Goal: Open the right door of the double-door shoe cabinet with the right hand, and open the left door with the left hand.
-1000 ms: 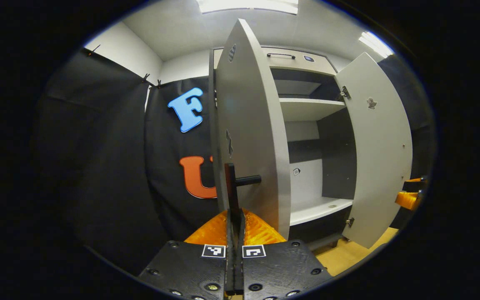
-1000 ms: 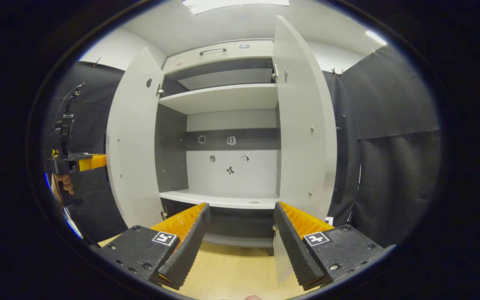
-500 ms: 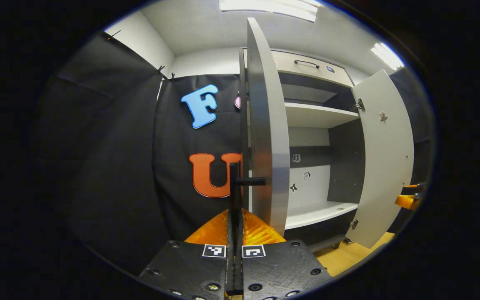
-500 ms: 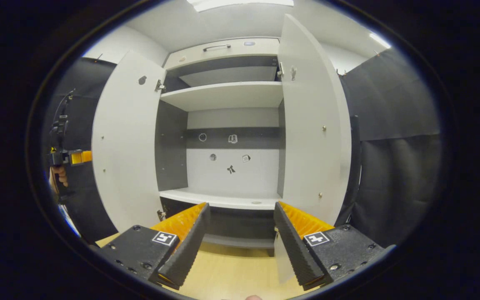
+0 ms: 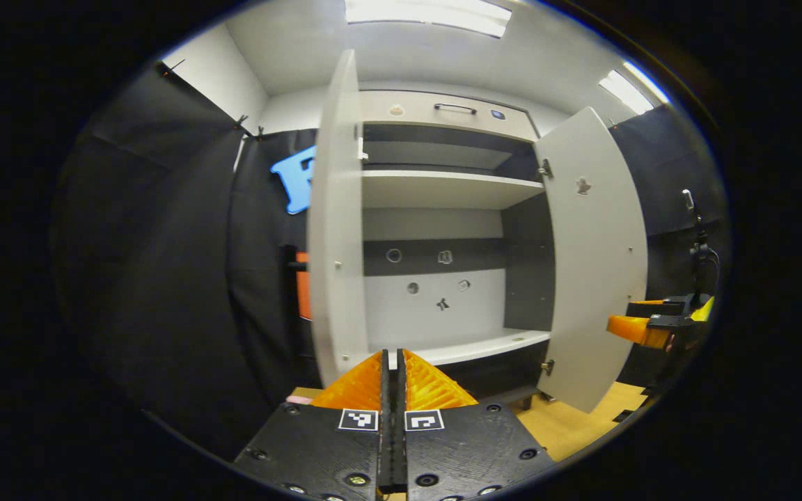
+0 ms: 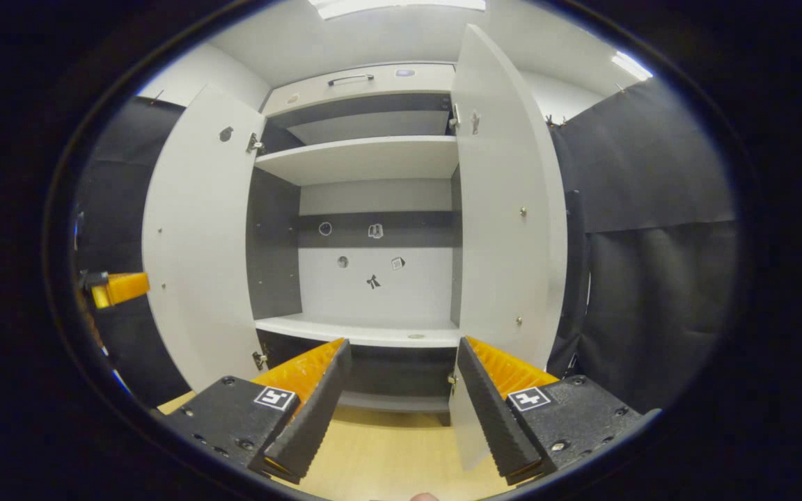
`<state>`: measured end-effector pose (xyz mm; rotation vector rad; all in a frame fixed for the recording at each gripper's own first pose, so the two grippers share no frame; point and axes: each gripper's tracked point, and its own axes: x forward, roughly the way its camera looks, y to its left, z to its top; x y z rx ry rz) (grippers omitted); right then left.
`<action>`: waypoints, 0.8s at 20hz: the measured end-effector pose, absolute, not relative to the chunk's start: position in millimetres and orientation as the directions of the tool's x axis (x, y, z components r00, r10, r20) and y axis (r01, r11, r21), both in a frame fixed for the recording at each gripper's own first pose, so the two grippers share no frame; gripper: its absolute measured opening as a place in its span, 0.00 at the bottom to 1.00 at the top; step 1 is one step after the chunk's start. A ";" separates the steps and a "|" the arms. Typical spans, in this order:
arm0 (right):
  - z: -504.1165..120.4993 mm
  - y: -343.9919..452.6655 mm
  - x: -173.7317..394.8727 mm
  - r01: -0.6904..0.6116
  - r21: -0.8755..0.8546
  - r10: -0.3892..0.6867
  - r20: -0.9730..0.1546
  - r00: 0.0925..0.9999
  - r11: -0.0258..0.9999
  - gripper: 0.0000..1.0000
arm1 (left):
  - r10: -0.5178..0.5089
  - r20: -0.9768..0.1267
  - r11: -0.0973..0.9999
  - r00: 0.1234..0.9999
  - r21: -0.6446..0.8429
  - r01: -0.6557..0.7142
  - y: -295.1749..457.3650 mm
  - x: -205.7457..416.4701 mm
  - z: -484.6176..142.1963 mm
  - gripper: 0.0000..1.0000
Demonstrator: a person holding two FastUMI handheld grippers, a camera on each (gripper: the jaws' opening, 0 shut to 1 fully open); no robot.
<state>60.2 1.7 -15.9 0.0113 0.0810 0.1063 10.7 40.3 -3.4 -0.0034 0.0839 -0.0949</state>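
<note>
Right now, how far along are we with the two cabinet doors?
Both look done. The right door and the left door stand swung wide, the shelves exposed. Nothing is in hand: the left tongs are shut on nothing, off the door, and the right tongs are open in front of the cabinet. All that seems left is backing away.

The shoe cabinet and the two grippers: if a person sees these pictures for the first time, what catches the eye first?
First, the shoe cabinet in the middle, with its left door and right door both swung wide open and a bare white shelf inside. Next, low in the right gripper view, the right gripper with fingers spread; in the left gripper view, the left gripper is shut on nothing.
</note>
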 end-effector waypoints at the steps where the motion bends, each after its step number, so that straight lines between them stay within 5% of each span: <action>1: -15.7 2.1 59.1 -0.106 0.017 0.107 -0.079 0.991 0.994 0.96 | -0.111 -0.075 0.994 0.991 -0.025 0.109 25.9 16.4 -5.6 0.00; 5: -7.5 -0.4 51.0 -0.094 0.008 0.094 -0.052 0.994 0.996 0.96 | -0.078 -0.014 0.996 0.997 -0.037 0.077 2.1 32.2 -8.7 0.00; 6: -6.5 -0.9 49.7 -0.092 0.005 0.092 -0.047 0.995 0.996 0.96 | -0.072 -0.003 0.997 0.997 -0.032 0.072 -0.6 36.9 -8.4 0.05; 7: -6.0 -1.2 48.9 -0.087 0.002 0.087 -0.046 0.995 0.996 0.96 | -0.068 0.007 0.997 0.998 -0.033 0.068 -2.0 38.4 -7.7 0.22; 10: -5.1 -1.8 47.6 -0.076 -0.004 0.076 -0.039 0.996 0.997 0.96 | -0.086 -0.009 0.996 0.996 -0.029 0.085 -9.8 45.4 -12.9 0.24; 13: -7.2 -1.9 51.5 -0.073 -0.001 0.073 -0.040 0.997 0.997 0.96 | -0.081 -0.042 0.997 0.996 -0.019 0.080 -12.8 47.3 -21.5 0.97; 16: -8.2 2.0 56.3 -0.080 0.007 0.081 -0.033 0.996 0.997 0.96 | -0.089 -0.038 0.995 0.995 -0.052 0.087 -16.9 53.2 -22.4 0.97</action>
